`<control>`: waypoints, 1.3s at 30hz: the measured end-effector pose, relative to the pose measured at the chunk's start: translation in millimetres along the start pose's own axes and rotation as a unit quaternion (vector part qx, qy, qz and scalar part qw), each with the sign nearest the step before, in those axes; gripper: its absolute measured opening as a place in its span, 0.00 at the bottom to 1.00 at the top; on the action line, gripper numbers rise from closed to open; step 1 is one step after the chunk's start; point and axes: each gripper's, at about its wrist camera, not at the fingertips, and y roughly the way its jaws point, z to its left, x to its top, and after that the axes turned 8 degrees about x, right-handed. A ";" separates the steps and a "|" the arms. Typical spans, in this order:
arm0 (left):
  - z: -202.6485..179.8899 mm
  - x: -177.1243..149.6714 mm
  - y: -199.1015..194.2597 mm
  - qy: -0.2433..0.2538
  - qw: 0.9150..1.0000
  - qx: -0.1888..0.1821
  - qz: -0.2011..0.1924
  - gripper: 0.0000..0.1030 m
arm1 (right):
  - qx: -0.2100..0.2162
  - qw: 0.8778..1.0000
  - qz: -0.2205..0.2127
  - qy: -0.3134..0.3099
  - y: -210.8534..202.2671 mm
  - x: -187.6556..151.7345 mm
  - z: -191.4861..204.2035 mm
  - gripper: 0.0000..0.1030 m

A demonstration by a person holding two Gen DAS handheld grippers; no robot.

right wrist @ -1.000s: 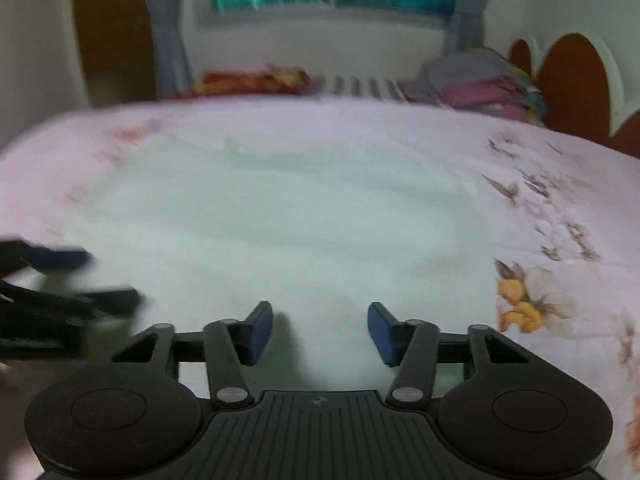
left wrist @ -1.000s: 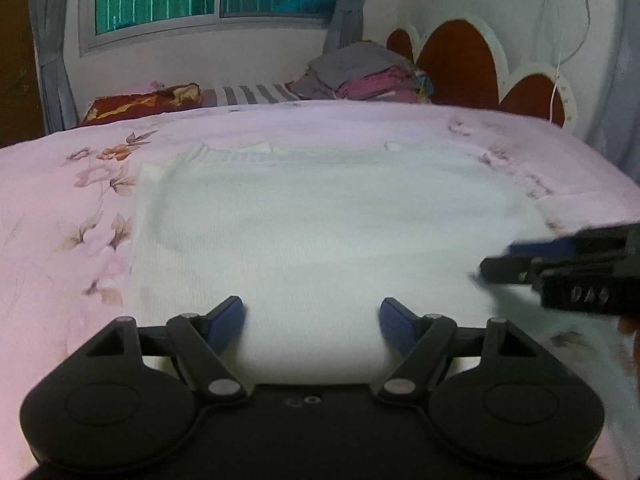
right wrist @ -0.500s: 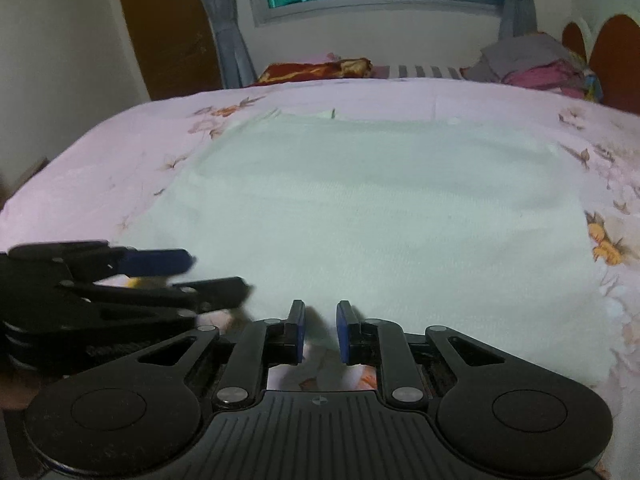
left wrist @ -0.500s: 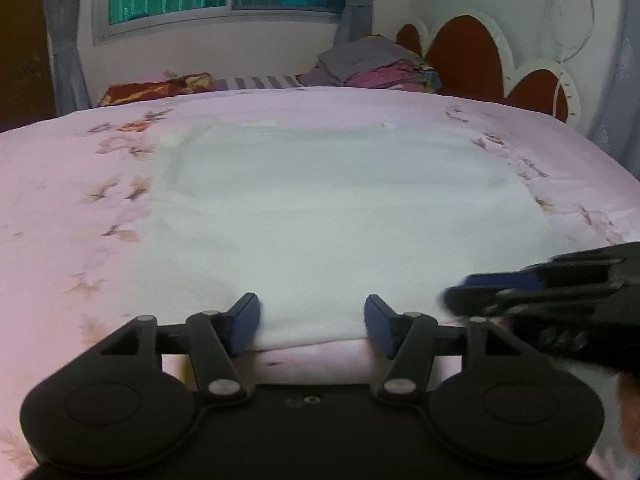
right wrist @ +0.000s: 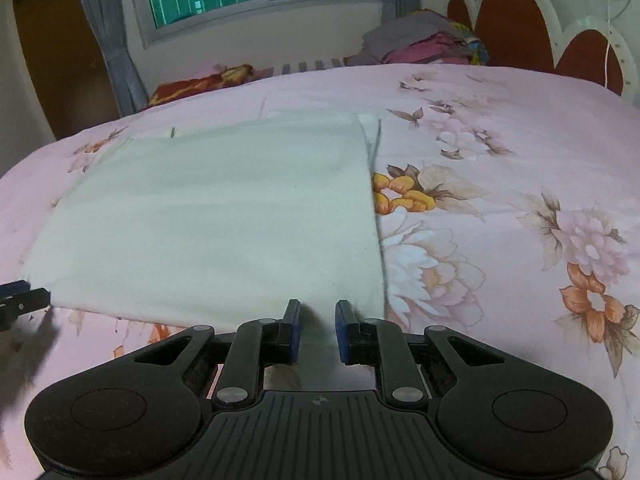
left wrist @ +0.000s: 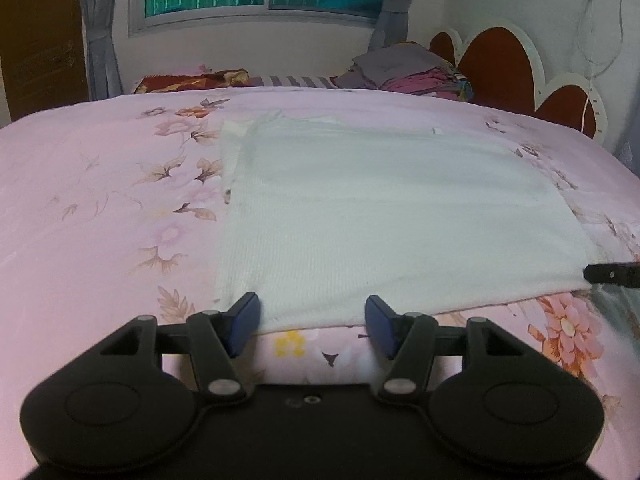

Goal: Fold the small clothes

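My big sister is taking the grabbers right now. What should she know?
Left gripper: open wide, at the near-left corner of the white garment, holding nothing.
Right gripper: jaws narrowly apart, at the garment's near-right corner; the near hem runs between the pads, not yet pinched.
The garment lies flat and spread on the pink floral bedspread. A pile of clothes sits at the far end by the headboard.
Done: garment laid out smooth.
Left: grip both near corners, probably fold the near hem away toward the far edge, then fold smaller.

Dim, soft indoor light; fisheye-bent edges, dark corners, slight blur.
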 end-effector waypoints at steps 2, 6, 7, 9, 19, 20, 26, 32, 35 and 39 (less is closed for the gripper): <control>2.3 -0.3 -1.6 -0.005 1.000 -0.002 0.004 0.56 | -0.007 1.000 0.002 -0.007 0.8 1.1 4.1 0.16; 2.8 1.1 -1.3 -0.001 1.000 -0.002 0.007 0.56 | -0.008 1.000 -0.002 0.000 -2.2 2.0 3.5 0.16; 2.5 1.4 -1.0 0.001 1.000 -0.001 0.007 0.56 | -0.010 1.000 0.000 0.003 -2.1 1.1 0.9 0.16; 2.3 2.2 -0.3 0.000 1.000 0.001 0.008 0.56 | -0.012 1.000 0.001 0.007 -2.3 0.0 -5.1 0.16; 4.2 7.1 3.4 -0.010 1.000 0.003 0.015 0.71 | -0.006 1.000 -0.004 0.004 -8.7 5.2 -4.0 0.16; 5.7 5.1 5.8 -0.011 1.000 0.003 0.018 0.71 | -0.010 1.000 0.008 0.007 -4.0 3.3 -6.3 0.16; 5.6 -0.1 4.7 -0.002 1.000 0.010 0.012 0.72 | -0.008 1.000 0.007 0.005 -4.0 0.8 -8.5 0.16; 15.3 -3.8 -17.9 -0.051 0.998 0.017 0.026 0.70 | 0.004 0.999 -0.010 0.032 -22.5 0.9 -15.5 0.16; 23.8 -13.8 -34.4 -0.123 0.992 -0.019 0.025 0.57 | 0.024 0.998 -0.025 0.043 -41.4 -2.5 -17.5 0.16; 36.4 -34.8 -31.3 -0.282 0.953 -0.099 0.044 0.48 | 0.065 0.996 -0.051 0.037 -59.6 -3.4 -6.0 0.16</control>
